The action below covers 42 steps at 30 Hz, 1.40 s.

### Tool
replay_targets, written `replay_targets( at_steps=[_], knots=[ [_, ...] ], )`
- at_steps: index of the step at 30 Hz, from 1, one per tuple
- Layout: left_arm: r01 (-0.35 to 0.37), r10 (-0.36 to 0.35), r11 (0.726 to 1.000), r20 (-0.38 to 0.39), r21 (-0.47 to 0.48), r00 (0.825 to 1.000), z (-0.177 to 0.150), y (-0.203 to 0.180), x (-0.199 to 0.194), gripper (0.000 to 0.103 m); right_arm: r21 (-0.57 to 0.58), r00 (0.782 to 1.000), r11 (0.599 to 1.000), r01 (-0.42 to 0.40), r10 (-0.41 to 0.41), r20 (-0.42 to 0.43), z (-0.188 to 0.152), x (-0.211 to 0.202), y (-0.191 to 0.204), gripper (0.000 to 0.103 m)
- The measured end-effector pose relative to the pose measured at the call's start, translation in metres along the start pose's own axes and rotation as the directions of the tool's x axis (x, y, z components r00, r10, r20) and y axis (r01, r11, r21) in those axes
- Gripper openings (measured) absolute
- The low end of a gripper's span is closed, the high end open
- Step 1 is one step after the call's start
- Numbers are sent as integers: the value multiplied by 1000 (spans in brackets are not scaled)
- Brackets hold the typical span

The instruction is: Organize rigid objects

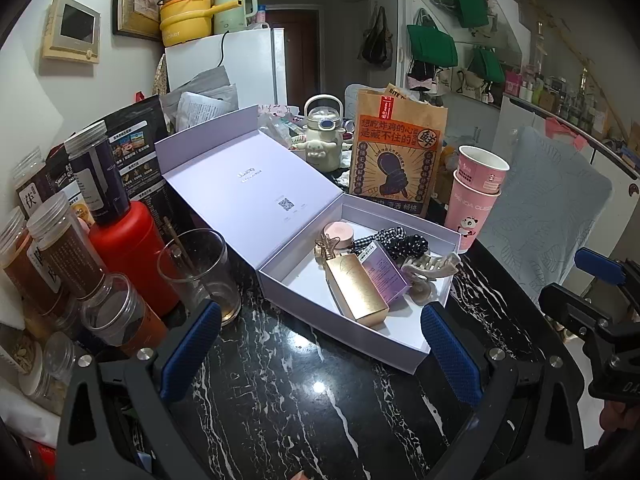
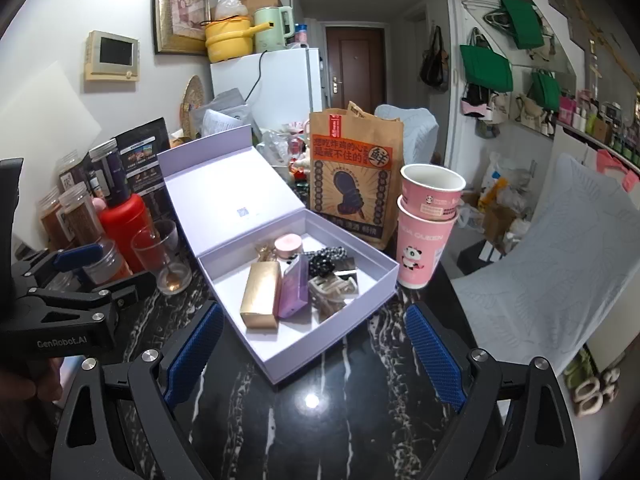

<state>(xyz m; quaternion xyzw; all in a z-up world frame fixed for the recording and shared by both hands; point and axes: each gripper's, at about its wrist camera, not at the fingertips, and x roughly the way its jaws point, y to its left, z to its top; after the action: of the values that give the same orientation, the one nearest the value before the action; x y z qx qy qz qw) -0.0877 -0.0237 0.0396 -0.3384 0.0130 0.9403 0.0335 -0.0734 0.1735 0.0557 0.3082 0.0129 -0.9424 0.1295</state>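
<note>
Both tongs, left tongs [image 1: 320, 344] and right tongs [image 2: 314, 344], are spread wide with nothing between them, over bare black marble bench [image 2: 320, 420] just short of the open lavender box [image 2: 340, 340]. The gold carton [image 2: 260, 294], purple carton [image 2: 294, 290] and hair claw [image 2: 332, 290] lie inside. Jars [image 1: 60, 248] and a glass [image 1: 200, 272] crowd its left edge, pink cups [image 2: 426, 228] its right corner. Only the left view shows the cream kettle [image 1: 322, 136].

White fridge [image 2: 276, 80], brown door [image 2: 356, 64], black marble table [image 2: 320, 420]
</note>
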Motion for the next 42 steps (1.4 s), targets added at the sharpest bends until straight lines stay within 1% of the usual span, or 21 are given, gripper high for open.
replay_targets(
  at_steps=[29, 42],
  knots=[
    [-9, 9, 1000, -20, -13, 1000, -3, 4, 4, 102, 2, 1000, 1000, 15, -15, -18, -2, 5, -3, 94],
    [-9, 9, 1000, -24, -16, 1000, -6, 5, 0, 102, -3, 1000, 1000, 26, -26, -1, -2, -2, -4, 94]
  ],
)
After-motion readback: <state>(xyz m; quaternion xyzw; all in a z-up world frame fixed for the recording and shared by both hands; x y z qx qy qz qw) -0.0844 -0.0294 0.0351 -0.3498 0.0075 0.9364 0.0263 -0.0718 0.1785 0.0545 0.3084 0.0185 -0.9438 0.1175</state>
